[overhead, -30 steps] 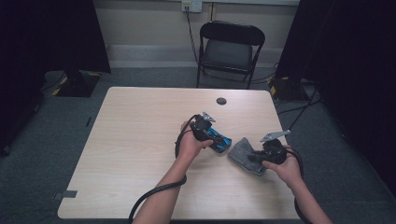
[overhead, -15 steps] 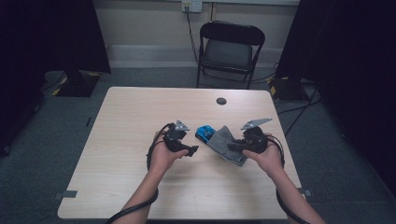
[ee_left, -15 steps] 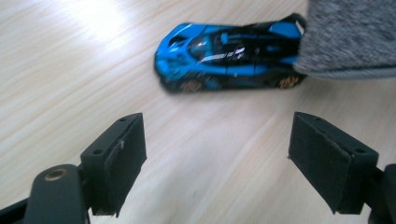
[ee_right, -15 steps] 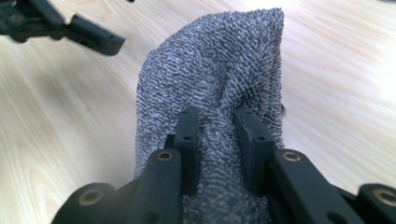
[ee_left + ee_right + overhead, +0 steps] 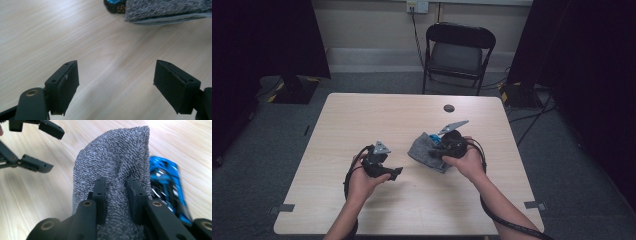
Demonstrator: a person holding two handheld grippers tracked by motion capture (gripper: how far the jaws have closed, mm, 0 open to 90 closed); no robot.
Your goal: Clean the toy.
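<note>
Both hands have slid leftward across the table since a second ago, the grey cloth (image 5: 424, 151) dragged along in the right gripper (image 5: 438, 151).

The cloth lies bunched right of the table's (image 5: 362, 115) middle, pinched between the right gripper's nearly closed jaws, draped partly over a blue toy car (image 5: 166, 187). The left gripper (image 5: 398, 172) sits well apart to the left, jaws wide and holding nothing, above bare wood.
</note>
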